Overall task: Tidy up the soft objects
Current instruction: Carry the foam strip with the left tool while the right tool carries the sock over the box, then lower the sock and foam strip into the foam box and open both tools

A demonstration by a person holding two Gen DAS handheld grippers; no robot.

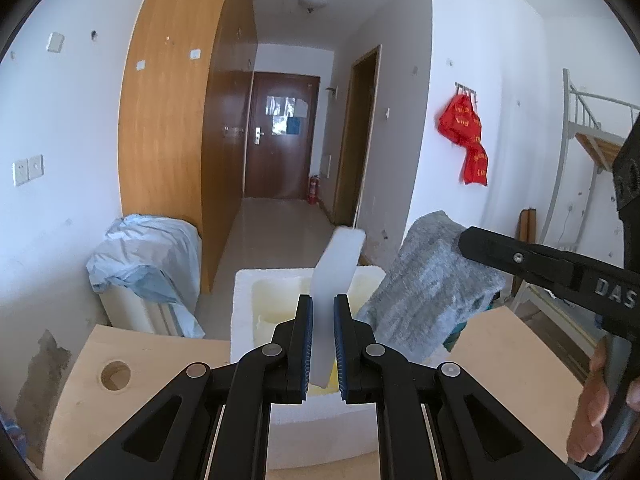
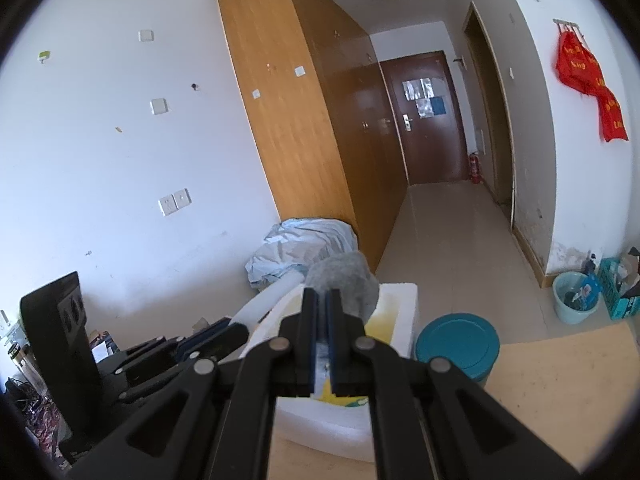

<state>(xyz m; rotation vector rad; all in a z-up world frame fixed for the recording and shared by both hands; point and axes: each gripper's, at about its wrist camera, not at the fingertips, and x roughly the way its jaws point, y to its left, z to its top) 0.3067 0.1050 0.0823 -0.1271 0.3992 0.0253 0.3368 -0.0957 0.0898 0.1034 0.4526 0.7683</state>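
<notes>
My left gripper (image 1: 322, 308) is shut on a white foam slab (image 1: 340, 264) that stands upright between its blue pads, over an open white styrofoam box (image 1: 244, 304). The box's inside looks yellowish. To the right, my right gripper (image 1: 466, 242) is shut on a grey fuzzy cloth (image 1: 432, 280) that hangs beside the box. In the right wrist view the right gripper (image 2: 322, 300) pinches the grey cloth (image 2: 344, 280) above the box (image 2: 404, 312). There the foam slab (image 2: 276, 292) and the left gripper (image 2: 236, 332) show at the left. A hand (image 1: 592, 400) holds the right gripper's handle.
The box rests on a light wooden table (image 1: 160, 360) with a round hole (image 1: 116, 374). A teal round container (image 2: 456, 340) stands right of the box. A sheet-covered bundle (image 1: 148, 256) sits on the floor behind, a black monitor (image 2: 56, 320) at the left, a pale bucket (image 2: 576, 296) at the right.
</notes>
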